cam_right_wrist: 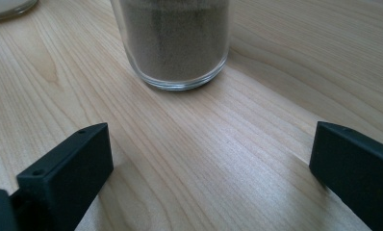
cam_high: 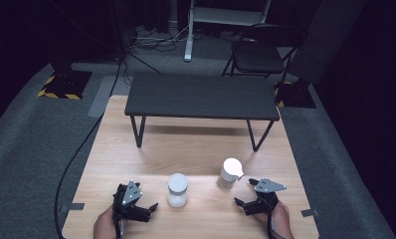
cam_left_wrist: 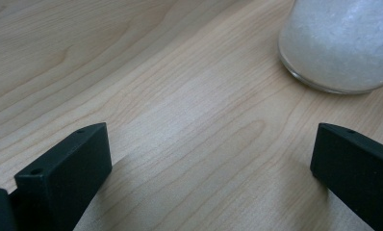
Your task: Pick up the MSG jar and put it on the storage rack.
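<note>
Two glass jars with white lids stand on the wooden table. The left jar holds white grains, and its base shows in the left gripper view, ahead and to the right of the jaws. My left gripper lies just left of it, open and holding nothing. The right jar has a spouted lid and grey-brown powder inside. My right gripper sits just right of that jar, open and holding nothing. The white jar's base shows at the top left corner.
A low black bench stands on the far half of the table, with bare wood under it between its legs. Beyond the table are a folding chair and cables on the grey floor. Tape marks sit at the near table corners.
</note>
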